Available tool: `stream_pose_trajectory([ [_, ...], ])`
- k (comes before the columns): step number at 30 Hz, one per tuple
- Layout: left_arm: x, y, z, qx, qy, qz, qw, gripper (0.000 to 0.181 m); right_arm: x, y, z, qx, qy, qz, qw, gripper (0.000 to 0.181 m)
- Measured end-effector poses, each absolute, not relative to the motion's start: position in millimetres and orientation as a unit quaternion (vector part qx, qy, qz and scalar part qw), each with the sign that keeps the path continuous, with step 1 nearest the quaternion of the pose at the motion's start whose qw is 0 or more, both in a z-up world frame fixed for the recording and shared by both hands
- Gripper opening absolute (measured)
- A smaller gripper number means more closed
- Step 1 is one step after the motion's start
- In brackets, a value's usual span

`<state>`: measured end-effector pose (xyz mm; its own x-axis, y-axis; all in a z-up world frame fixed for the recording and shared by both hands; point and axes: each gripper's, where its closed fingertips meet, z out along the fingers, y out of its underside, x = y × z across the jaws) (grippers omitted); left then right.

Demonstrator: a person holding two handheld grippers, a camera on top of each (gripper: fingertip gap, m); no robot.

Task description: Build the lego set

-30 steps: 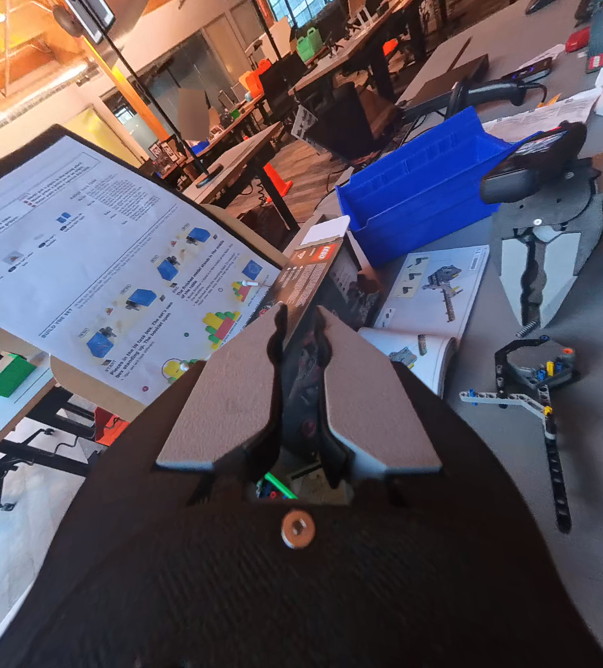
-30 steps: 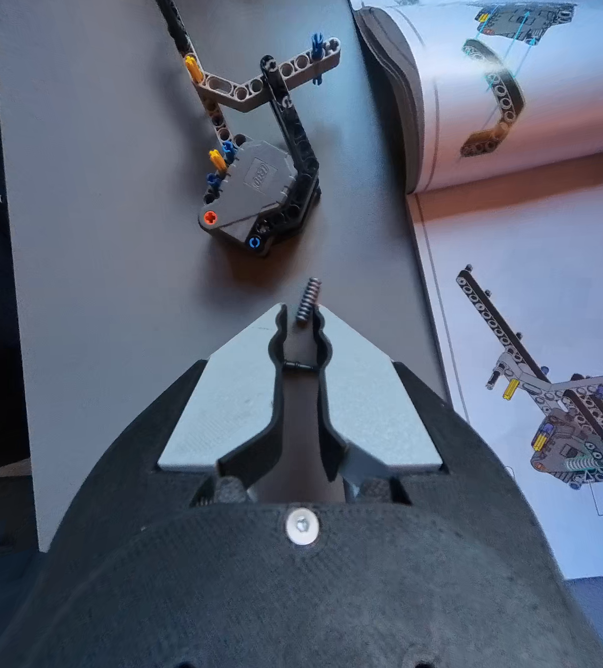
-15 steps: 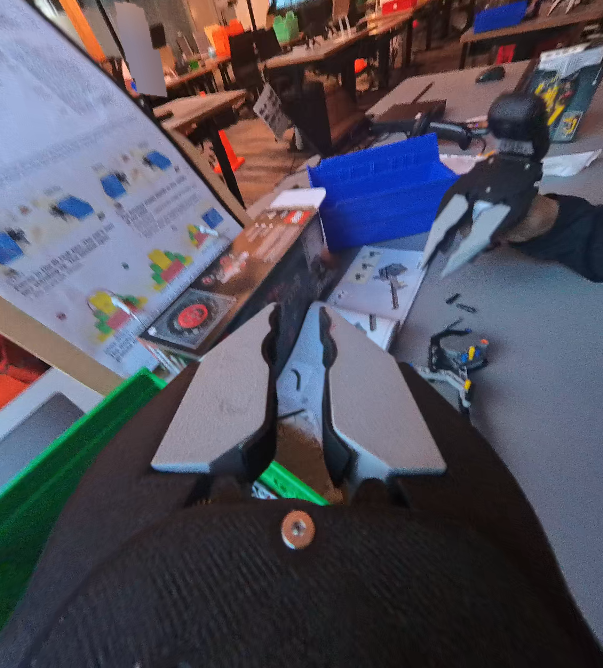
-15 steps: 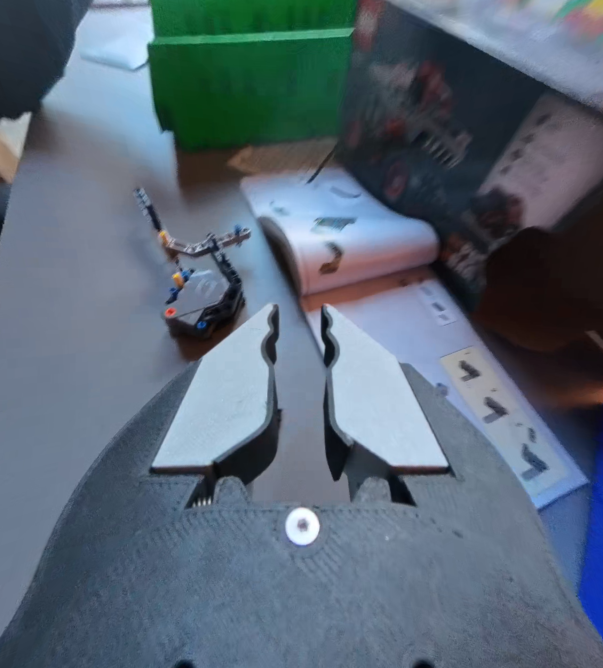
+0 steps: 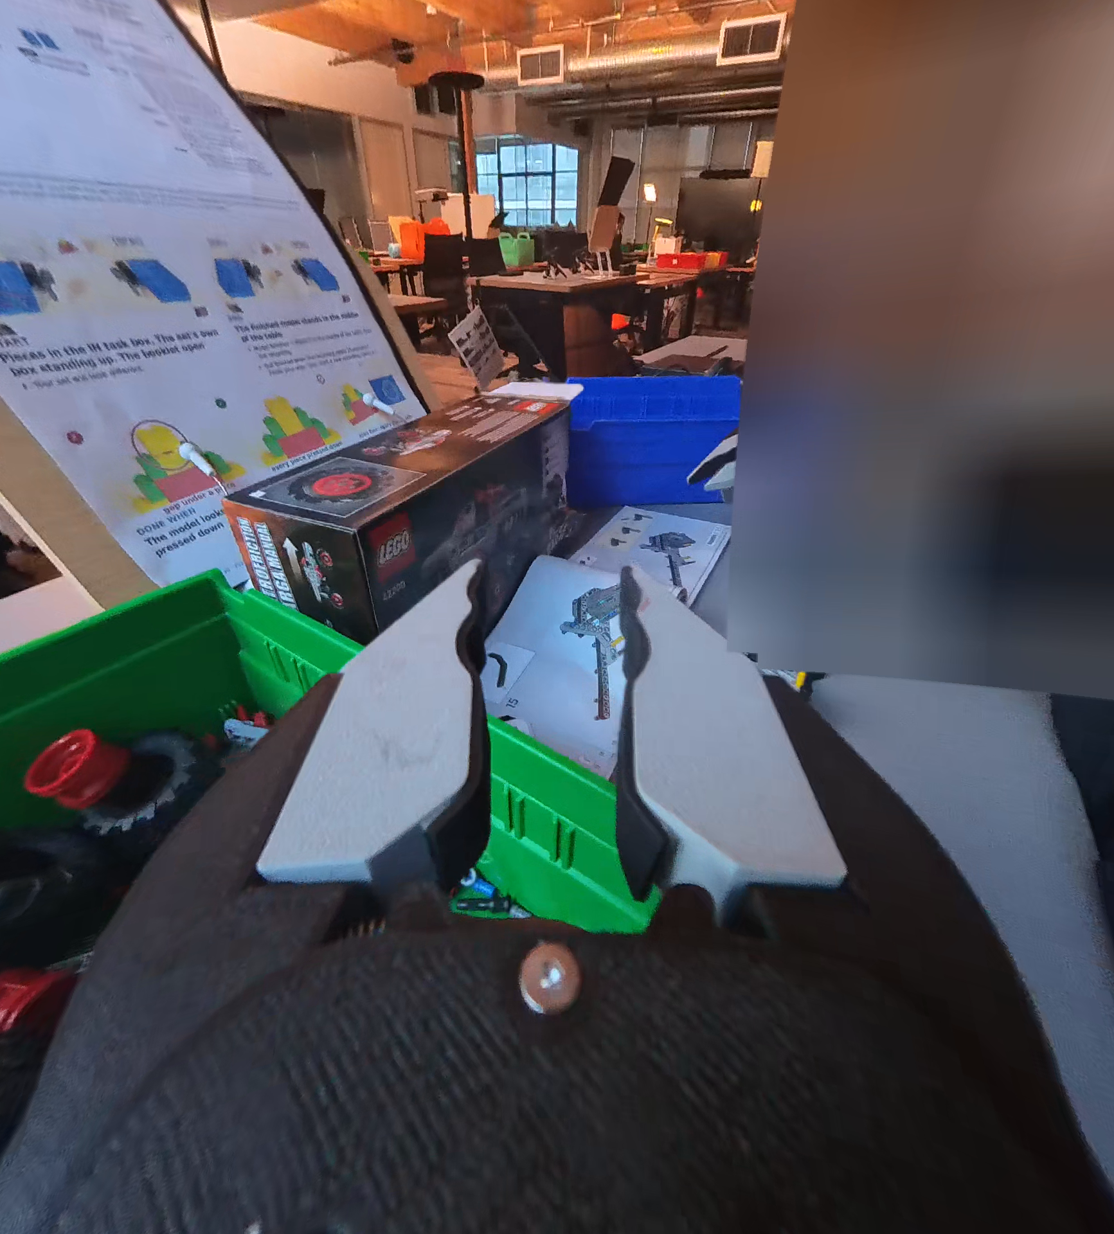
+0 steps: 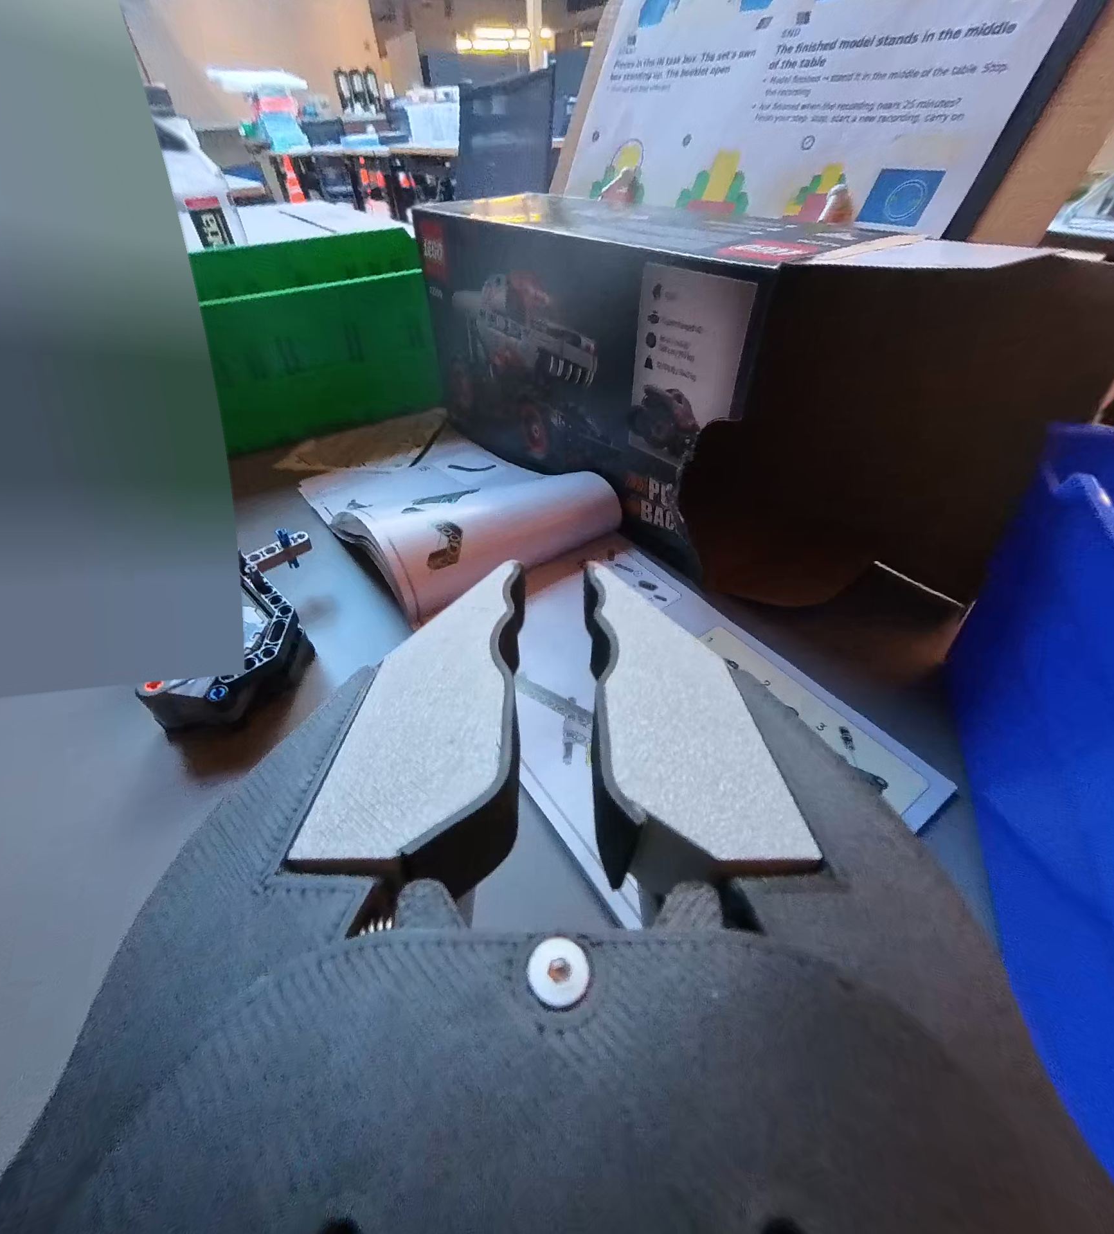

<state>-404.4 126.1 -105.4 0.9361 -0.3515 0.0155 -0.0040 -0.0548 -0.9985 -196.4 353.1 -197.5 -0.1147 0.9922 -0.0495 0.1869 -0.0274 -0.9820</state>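
— Both claws stood apart and empty: your left claw hung over the green bin, your right claw over the open booklet

— And the part-built model?

— On the desk, left of your right claw

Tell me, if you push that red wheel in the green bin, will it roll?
Probably. The red wheel looks round and lies tipped on a tyre, so a push may roll it. The green bin walls would likely stop it. It looks hard, probably not squishy.

Grey table bears green bin; box; booklet; blue bin.
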Motion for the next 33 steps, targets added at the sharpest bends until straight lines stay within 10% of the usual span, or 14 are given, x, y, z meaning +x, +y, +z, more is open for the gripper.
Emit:
stream_pose_trajectory([
  [33, -432.4, 133.4, -110.0, -0.691, 0.066, -0.128, 0.709, 0.025, -189.8, 311.0, -270.3, -0.526, -0.726, 0.383, 0.221, 0.017],
])
